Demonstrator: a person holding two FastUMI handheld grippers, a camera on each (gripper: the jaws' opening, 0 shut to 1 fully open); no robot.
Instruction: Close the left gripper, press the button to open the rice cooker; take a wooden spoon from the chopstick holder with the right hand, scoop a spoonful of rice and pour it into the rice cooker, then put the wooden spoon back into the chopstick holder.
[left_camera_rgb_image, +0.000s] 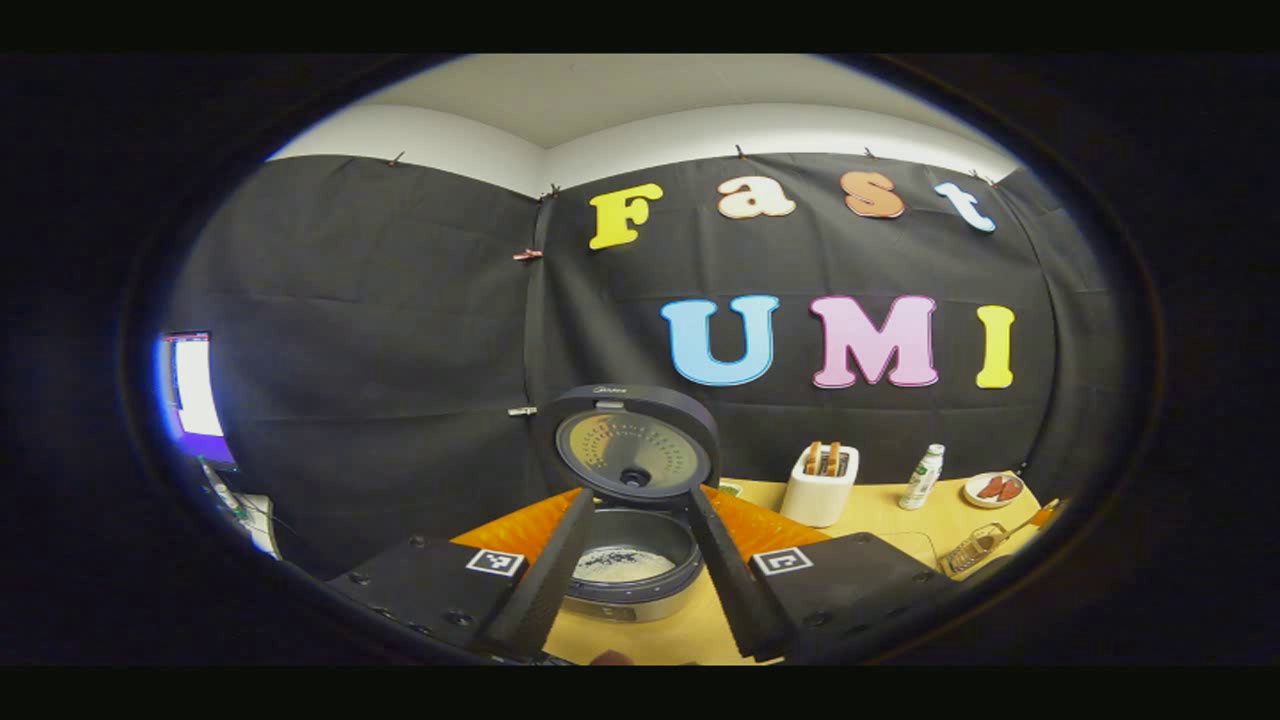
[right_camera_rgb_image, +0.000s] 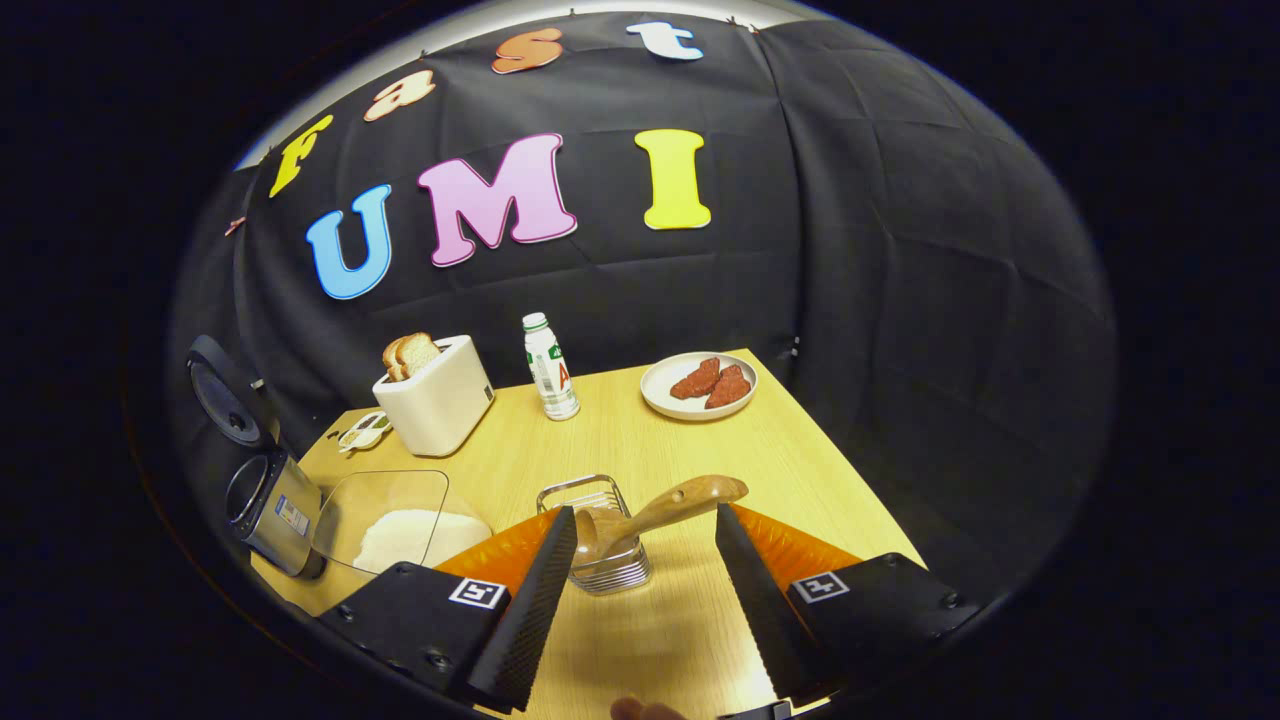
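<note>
Right gripper view: holder (right_camera_rgb_image: 598, 535) sits center on the table (right_camera_rgb_image: 800, 470), spoon (right_camera_rgb_image: 660, 512) standing in it, handle tilted to 2 o'clock. Rice tub (right_camera_rgb_image: 400, 525) at 9 o'clock of the holder, cooker (right_camera_rgb_image: 265, 500) further left with its lid up. Toaster (right_camera_rgb_image: 437, 400) at 11, bottle (right_camera_rgb_image: 551, 366) at 12, plate (right_camera_rgb_image: 699, 385) at 1.

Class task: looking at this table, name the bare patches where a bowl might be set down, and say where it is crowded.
Free: the tabletop between the milk bottle, the plate of meat and the chopstick holder; also the right-hand strip below the plate. Crowded: the left side, with toaster, rice container and rice cooker.
</note>
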